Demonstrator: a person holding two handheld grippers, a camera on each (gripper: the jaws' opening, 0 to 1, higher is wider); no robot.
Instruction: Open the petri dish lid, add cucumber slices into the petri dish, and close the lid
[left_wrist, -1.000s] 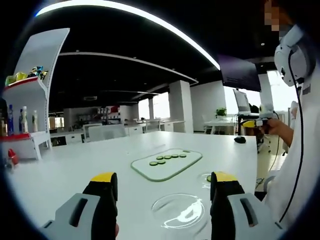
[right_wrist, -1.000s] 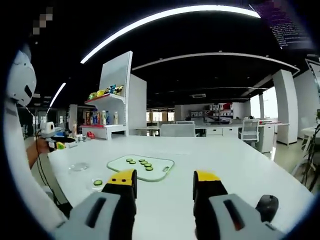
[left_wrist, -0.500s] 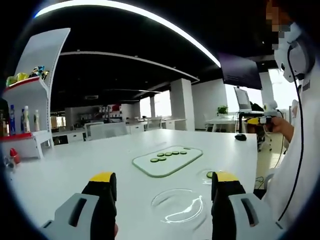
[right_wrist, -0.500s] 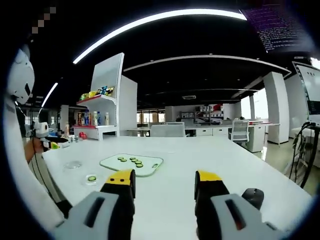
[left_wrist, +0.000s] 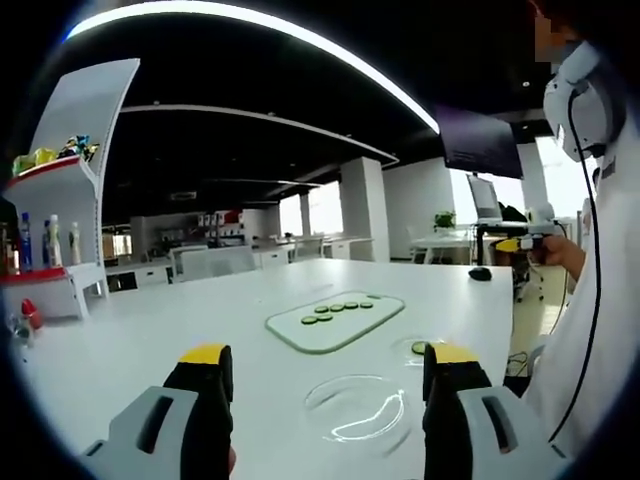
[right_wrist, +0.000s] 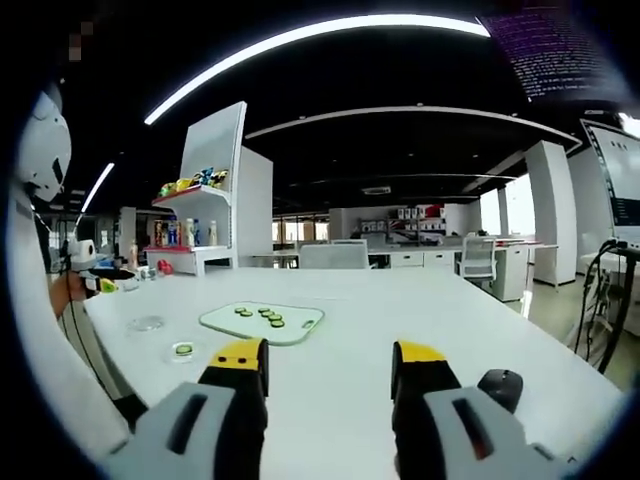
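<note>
A pale green cutting board (left_wrist: 335, 322) lies mid-table with several cucumber slices (left_wrist: 335, 309) in a row. A clear petri dish lid (left_wrist: 358, 408) rests on the table just beyond my left gripper (left_wrist: 330, 356), which is open and holds nothing. The petri dish (left_wrist: 420, 348), with one slice in it, sits uncovered to the lid's right. In the right gripper view, the board (right_wrist: 262, 322), the dish (right_wrist: 183, 350) and the lid (right_wrist: 147, 323) lie ahead to the left. My right gripper (right_wrist: 329, 352) is open and holds nothing, well back from them.
A white shelf unit (right_wrist: 205, 225) with bottles and snacks stands at the table's far end. A black mouse (right_wrist: 500, 382) lies on the table near my right jaw. The person's sleeve (left_wrist: 600, 300) fills the right edge, the hand holding the other gripper (left_wrist: 520, 243).
Both cameras drifted slightly; the right gripper view drew back a little from the board. The lid, dish and slices lie where they were. Both grippers stay open.
</note>
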